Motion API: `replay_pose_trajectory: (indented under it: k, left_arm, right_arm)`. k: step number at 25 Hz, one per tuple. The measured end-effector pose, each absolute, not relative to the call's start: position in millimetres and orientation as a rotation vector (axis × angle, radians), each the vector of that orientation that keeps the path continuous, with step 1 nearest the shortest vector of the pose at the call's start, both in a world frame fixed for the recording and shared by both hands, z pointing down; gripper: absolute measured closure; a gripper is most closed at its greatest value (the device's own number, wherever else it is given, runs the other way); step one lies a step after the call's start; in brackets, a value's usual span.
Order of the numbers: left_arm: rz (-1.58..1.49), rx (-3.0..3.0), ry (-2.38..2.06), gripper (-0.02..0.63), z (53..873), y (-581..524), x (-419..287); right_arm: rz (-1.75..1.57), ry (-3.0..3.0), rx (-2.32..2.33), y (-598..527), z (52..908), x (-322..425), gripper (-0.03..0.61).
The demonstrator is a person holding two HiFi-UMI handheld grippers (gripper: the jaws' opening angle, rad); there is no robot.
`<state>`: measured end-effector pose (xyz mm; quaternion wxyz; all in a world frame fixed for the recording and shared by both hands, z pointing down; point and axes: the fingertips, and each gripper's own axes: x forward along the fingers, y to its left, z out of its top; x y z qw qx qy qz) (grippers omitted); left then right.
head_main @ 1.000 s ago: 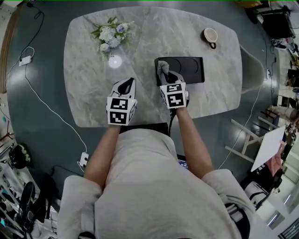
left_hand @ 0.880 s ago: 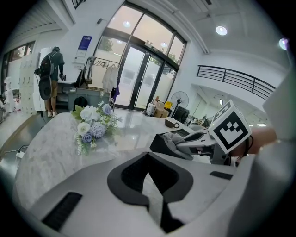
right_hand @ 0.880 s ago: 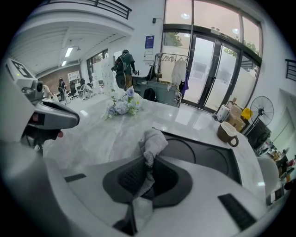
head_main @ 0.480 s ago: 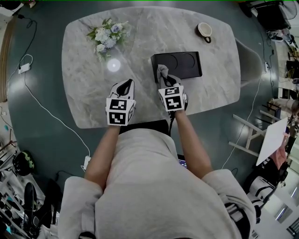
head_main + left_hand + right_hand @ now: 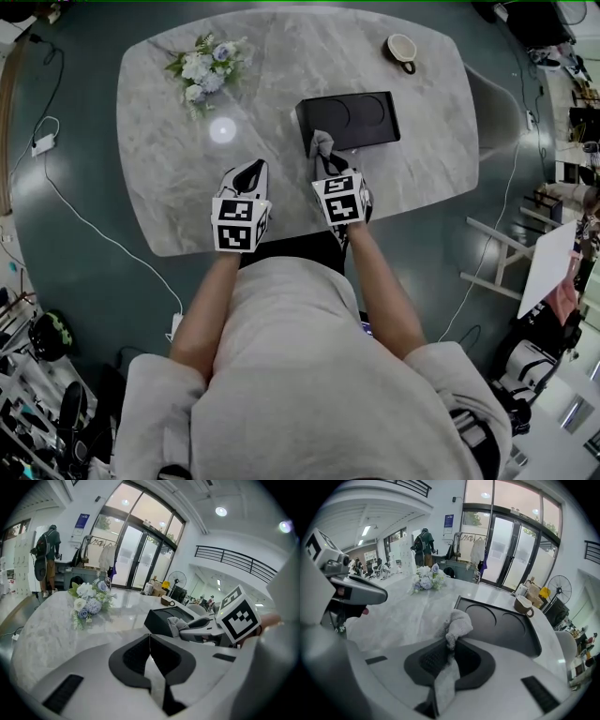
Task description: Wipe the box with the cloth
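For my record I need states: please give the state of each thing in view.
Flat black box: lying flat, both round recesses empty
Crumpled grey cloth: held at box's near edge
Right gripper: shut on cloth
Left gripper: shut, empty
Beige cup: upright
White-blue flower bouquet: lying down

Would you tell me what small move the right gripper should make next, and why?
Probably slide the right gripper forward and rightward, so the cloth sweeps across the top of the box. Its jaws are shut on the cloth, which sits only at the near left corner; most of the top lies beyond it. The left gripper is shut, empty, off to the side.
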<state>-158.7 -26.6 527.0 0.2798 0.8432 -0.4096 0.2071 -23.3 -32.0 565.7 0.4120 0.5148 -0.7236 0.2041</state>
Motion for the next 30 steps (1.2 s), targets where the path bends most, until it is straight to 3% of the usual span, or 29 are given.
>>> replay_pose_trajectory:
  k: [14,30]
  left_arm:
    - [0.559,2.293,-1.111,0.589,506,-5,-121]
    - [0.518,2.404,-1.115,0.589,456,78,-14]
  right_arm:
    - [0.704,-2.044,1.366,15,529,-21,0.528]
    - [0.606,-2.175,1.619,94,453,94,0.529]
